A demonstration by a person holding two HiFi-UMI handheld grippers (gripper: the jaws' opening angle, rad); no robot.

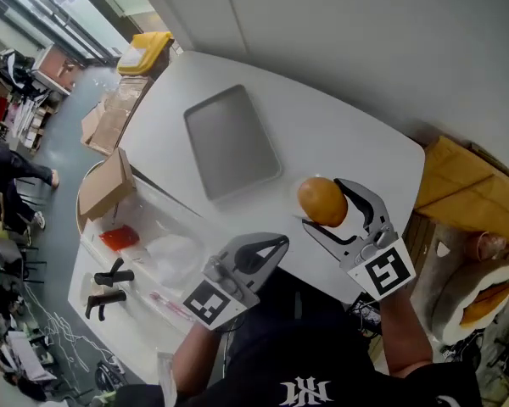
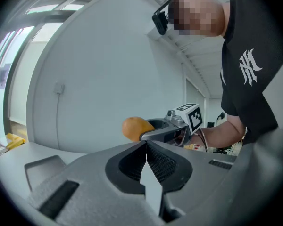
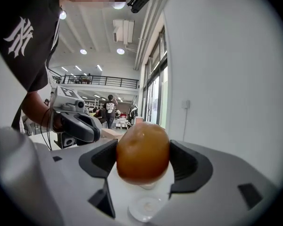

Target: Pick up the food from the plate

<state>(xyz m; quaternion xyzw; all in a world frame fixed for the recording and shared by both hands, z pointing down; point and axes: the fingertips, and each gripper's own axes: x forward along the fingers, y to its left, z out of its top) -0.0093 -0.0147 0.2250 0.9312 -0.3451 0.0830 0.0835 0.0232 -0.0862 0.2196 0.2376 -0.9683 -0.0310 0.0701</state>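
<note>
The food, a round orange-brown piece [image 1: 321,200], hangs above the white table [image 1: 348,138] near its right front corner, and my right gripper [image 1: 326,204] is shut on it. In the right gripper view the food [image 3: 142,150] fills the gap between both pads, with a small clear plate [image 3: 146,207] on the table below it. My left gripper [image 1: 274,244] is held to the left of it over the table's front edge, shut with nothing in it. The left gripper view shows its jaws meeting at the tips [image 2: 145,146], with the food [image 2: 134,127] beyond.
A grey tray [image 1: 231,142] lies on the middle of the table. On a lower surface at the left are a cardboard box [image 1: 106,183], a red packet [image 1: 119,237] and black handles [image 1: 110,287]. Cardboard boxes [image 1: 467,189] stand beyond the table's right edge.
</note>
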